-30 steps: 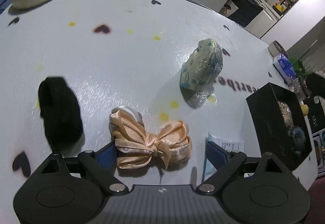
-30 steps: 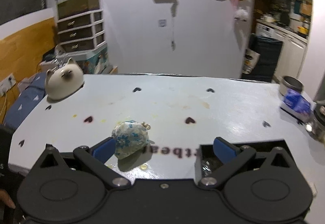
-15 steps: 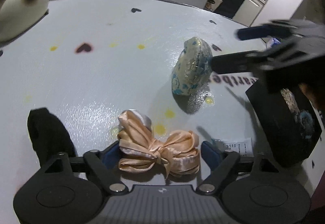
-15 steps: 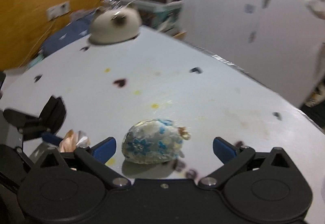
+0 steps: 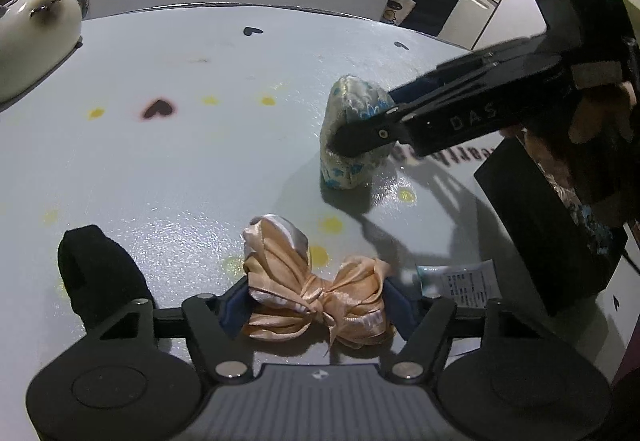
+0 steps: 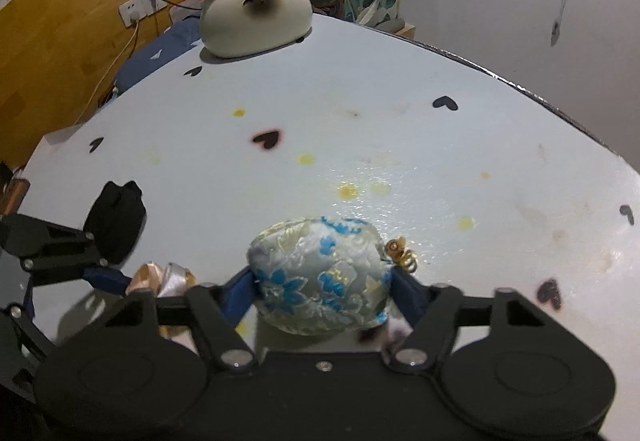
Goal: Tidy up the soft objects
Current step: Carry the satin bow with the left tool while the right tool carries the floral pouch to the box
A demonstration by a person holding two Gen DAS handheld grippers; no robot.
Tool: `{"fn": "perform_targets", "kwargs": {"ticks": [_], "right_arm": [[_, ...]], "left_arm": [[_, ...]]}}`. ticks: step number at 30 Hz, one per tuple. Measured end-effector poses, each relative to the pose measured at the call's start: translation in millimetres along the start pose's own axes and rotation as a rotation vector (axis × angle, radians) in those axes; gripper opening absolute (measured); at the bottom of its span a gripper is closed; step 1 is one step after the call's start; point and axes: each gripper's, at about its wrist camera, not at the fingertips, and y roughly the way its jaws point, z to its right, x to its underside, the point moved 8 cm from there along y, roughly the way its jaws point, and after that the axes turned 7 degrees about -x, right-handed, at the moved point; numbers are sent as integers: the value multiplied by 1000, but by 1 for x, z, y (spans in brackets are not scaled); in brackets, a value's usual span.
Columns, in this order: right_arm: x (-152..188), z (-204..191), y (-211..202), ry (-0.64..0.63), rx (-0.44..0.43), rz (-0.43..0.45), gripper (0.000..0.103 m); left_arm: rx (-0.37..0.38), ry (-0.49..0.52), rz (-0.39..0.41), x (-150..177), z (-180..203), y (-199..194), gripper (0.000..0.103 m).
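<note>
The left gripper (image 5: 316,307), low in its frame, is closing its jaws around the satin bow (image 5: 316,293); the pads touch its ends. The right gripper (image 6: 324,291) likewise closes on the floral pouch (image 6: 320,277), mid-table, probably so both can go into the black box (image 5: 548,229) at right.

We find the left gripper (image 5: 318,301) closing around a peach satin bow (image 5: 316,293) at six o'clock on the white table (image 5: 200,161). At two o'clock the right gripper (image 5: 360,133) closes on a blue-flowered pouch (image 5: 348,169). A black box (image 5: 536,241) lies at four o'clock, a black cloth (image 5: 96,277) at eight, a cat figurine (image 5: 36,37) at ten.
</note>
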Motion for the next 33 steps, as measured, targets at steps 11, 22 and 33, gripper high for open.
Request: {"fn": "perform_targets", "kwargs": {"ticks": [11, 22, 33], "right_arm": [[12, -17, -32, 131, 89, 63, 40], [44, -32, -81, 308, 148, 144, 40], [74, -46, -105, 371, 214, 162, 40]], "left_arm": [[-4, -43, 13, 0, -7, -8, 51], [8, -11, -2, 10, 4, -8, 95], [-132, 207, 59, 17, 22, 4, 75]]}}
